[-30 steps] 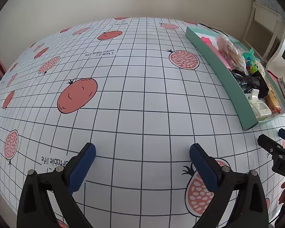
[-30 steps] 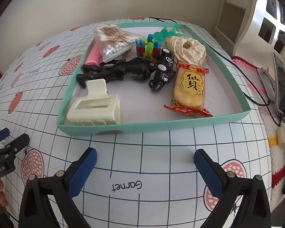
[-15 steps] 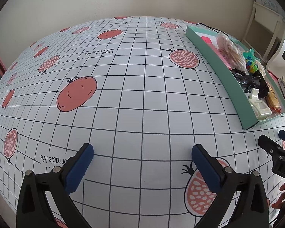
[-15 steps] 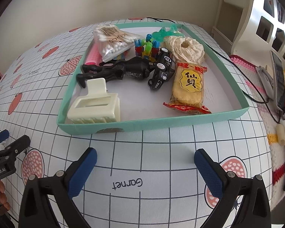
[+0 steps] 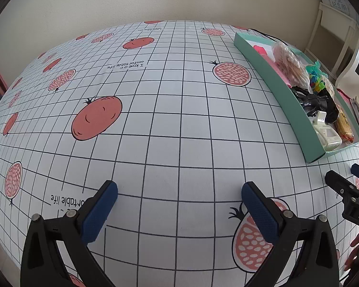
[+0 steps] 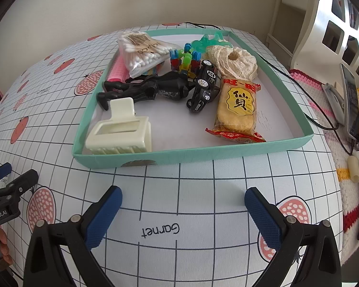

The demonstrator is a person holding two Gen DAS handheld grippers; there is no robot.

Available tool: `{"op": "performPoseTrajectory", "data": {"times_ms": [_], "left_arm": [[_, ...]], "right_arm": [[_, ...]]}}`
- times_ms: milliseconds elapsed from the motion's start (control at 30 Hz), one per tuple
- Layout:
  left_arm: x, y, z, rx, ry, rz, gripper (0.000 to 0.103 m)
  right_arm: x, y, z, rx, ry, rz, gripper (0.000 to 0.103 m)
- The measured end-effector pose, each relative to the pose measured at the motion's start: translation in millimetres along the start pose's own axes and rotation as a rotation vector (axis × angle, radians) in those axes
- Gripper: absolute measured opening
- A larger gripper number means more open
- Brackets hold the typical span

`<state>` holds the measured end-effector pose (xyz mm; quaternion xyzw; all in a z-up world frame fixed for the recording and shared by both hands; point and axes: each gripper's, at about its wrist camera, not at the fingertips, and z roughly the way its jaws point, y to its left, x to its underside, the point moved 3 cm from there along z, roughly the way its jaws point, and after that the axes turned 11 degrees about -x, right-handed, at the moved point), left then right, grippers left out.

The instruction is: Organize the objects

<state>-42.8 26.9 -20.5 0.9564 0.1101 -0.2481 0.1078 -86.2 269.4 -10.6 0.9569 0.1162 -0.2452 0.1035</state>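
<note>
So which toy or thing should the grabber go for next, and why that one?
Probably the right gripper should ease forward over the tray's near wall toward the cream hair clip. Both grippers are open and hold nothing, everything sits inside the tray, and the clip lies nearest that wall with bare floor beside it. The left gripper faces only tablecloth.
</note>
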Motion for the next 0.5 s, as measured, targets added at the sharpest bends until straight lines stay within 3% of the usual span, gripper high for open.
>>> {"op": "performPoseTrajectory", "data": {"times_ms": [500], "left_arm": [[0.0, -0.8, -2.0, 0.0, 0.0, -0.001, 0.103]], "right_arm": [[0.4, 0.4, 0.0, 0.001, 0.0, 0.001, 0.103]]}}
